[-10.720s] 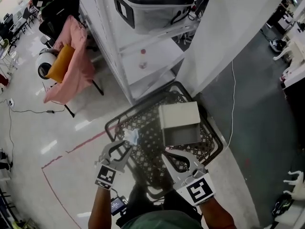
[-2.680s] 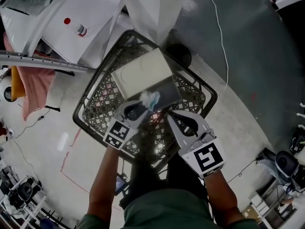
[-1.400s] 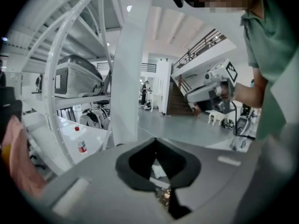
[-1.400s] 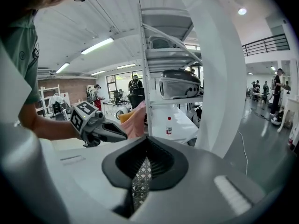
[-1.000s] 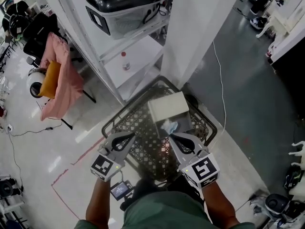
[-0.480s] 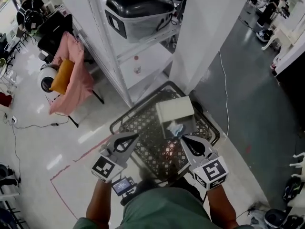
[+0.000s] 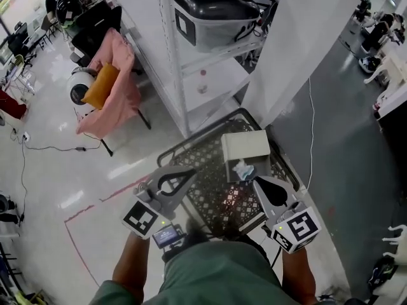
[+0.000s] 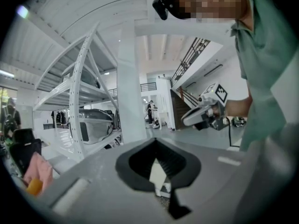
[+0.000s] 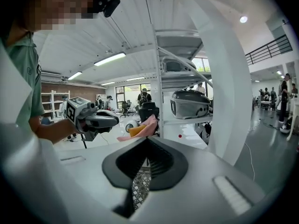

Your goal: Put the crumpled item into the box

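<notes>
Head view: where's the crumpled pale-blue-and-white wad [image 7: 243,169]?
– Lying in the open whitish rectangular box [image 7: 245,145], which sits inside the black wire-mesh basket [image 7: 210,164].
– And the fingers?
– Left gripper [image 7: 189,174] and right gripper [image 7: 260,182]: both pressed together, holding nothing, over the basket's near side.

We see a white shelving rack [image 7: 181,68] carrying a dark lidded bin [image 7: 216,11] on an upper shelf and a small red-capped bottle [image 7: 203,76] lower down. A black lattice basket [image 7: 206,161] sits on the floor beside a white pillar [image 7: 305,43]. Further left, a pink cloth [image 7: 124,97] drapes over a chair with a yellow cushion [image 7: 100,86] on it. Just beside it is a round white object [image 7: 77,89], perhaps a helmet. A red line [image 7: 102,199] marks the floor.
</notes>
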The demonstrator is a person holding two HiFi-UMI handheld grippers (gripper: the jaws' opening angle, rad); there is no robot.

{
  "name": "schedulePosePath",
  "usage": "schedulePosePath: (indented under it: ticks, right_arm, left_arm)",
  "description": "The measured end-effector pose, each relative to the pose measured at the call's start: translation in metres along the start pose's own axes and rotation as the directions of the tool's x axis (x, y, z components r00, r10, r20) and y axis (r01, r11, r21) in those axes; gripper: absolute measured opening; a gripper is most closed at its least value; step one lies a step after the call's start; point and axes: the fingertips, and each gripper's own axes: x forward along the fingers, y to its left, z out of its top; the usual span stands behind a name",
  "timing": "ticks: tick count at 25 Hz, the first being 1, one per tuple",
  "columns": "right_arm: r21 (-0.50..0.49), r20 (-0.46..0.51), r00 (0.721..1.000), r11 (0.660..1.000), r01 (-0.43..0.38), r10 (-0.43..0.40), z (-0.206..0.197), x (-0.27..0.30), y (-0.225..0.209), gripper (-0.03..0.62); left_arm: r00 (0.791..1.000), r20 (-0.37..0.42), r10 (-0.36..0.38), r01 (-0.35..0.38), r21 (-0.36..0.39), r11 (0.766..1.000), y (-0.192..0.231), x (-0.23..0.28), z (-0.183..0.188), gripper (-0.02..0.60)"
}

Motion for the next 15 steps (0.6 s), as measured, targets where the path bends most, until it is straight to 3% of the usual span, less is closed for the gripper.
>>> schedulePosePath:
  ticks: [15]
  right_arm:
    - [-0.033, -0.007, 1.0, 0.999, -0.004, 0.004, 0.01, -0.012, 0.026, 0.006]
  left_arm:
    - [0.999, 0.035, 0.038, -0.04, 0.041, 0.998, -0.009, -0.038, 0.022, 0.002]
